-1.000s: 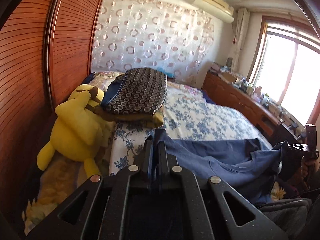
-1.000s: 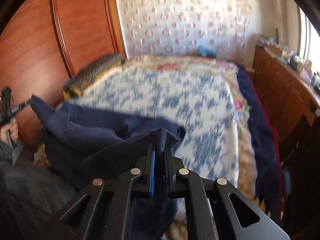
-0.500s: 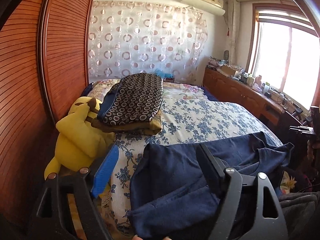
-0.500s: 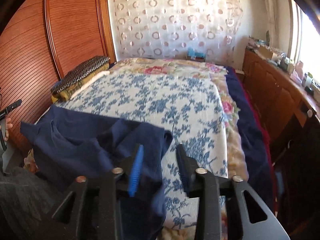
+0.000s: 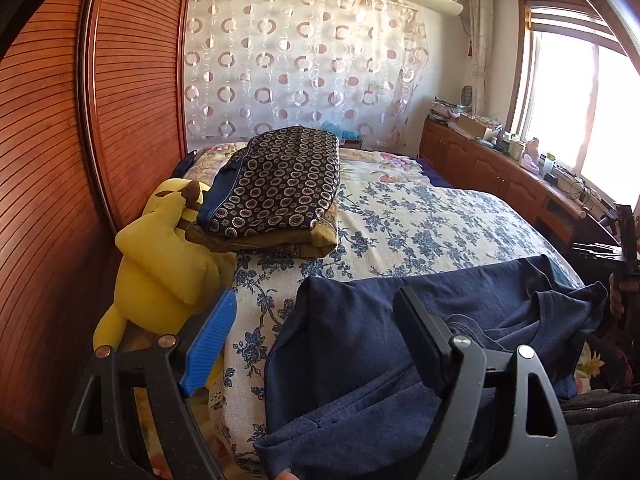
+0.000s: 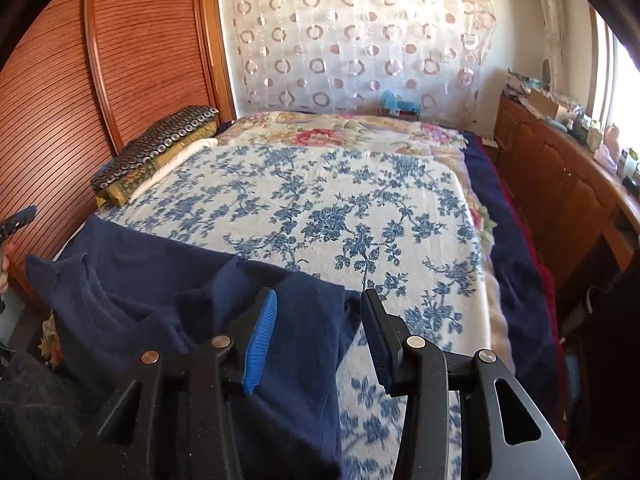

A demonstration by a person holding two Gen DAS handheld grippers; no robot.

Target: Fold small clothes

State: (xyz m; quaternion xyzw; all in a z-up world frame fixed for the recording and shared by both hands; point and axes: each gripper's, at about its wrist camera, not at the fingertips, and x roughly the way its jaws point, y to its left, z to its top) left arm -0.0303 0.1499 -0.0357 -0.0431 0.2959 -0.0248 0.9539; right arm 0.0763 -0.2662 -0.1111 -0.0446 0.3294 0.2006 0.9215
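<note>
A navy blue T-shirt (image 5: 360,344) lies spread across the near edge of the bed, its neckline toward the right in the left wrist view and toward the left in the right wrist view (image 6: 132,292). My left gripper (image 5: 316,312) is open and empty above the shirt's left end. My right gripper (image 6: 318,304) is open and empty above the shirt's right end, its jaws either side of the cloth edge. The shirt's front part hangs over the bed edge below both grippers.
The bed has a blue-flowered white sheet (image 6: 340,208). A yellow plush toy (image 5: 160,264) and a stack of folded patterned bedding (image 5: 280,188) sit at the left by the wooden wardrobe (image 5: 48,160). A wooden sideboard (image 6: 560,184) runs along the right.
Both grippers were shut on the navy shirt a second ago and holding it up. They have opened and let go, and the shirt now lies on the bed.
</note>
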